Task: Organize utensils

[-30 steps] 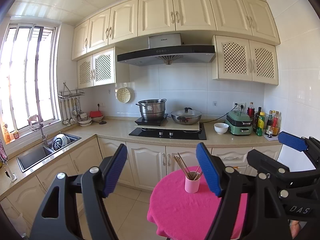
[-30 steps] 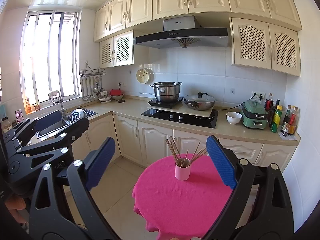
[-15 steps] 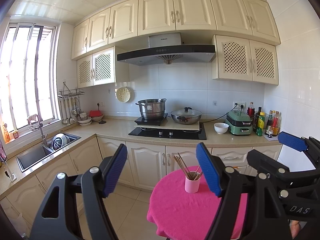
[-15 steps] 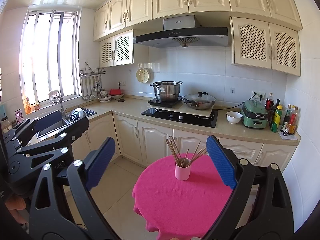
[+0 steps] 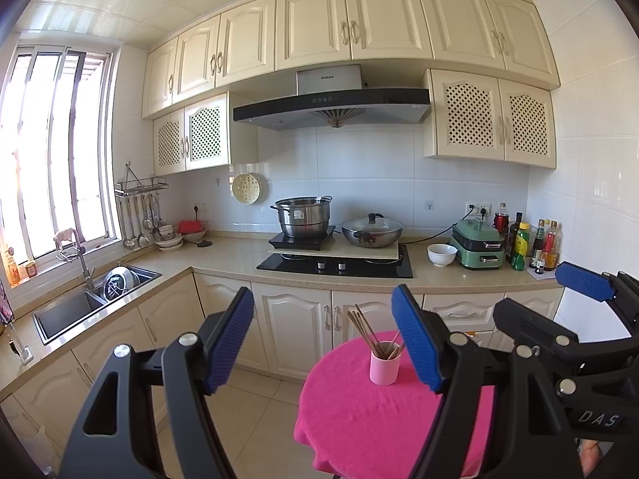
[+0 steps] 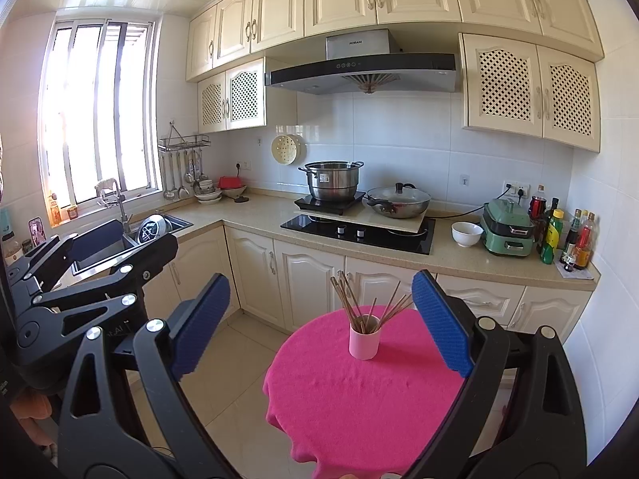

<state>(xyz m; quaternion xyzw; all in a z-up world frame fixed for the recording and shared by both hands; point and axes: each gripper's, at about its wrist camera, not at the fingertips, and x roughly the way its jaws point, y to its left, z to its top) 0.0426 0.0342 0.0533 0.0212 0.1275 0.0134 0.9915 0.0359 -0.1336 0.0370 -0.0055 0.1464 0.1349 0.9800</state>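
Note:
A pink cup stands upright on a round table under a magenta cloth. Several brown chopsticks stick out of it, fanned to both sides. My left gripper is open and empty, held in the air well short of the table. My right gripper is likewise open and empty, with the cup showing between its blue pads. Each gripper appears at the edge of the other's view: the right one, the left one.
An L-shaped counter runs behind the table with a hob, a steel pot, a lidded wok, a white bowl, a green cooker and bottles. A sink lies at the left under the window.

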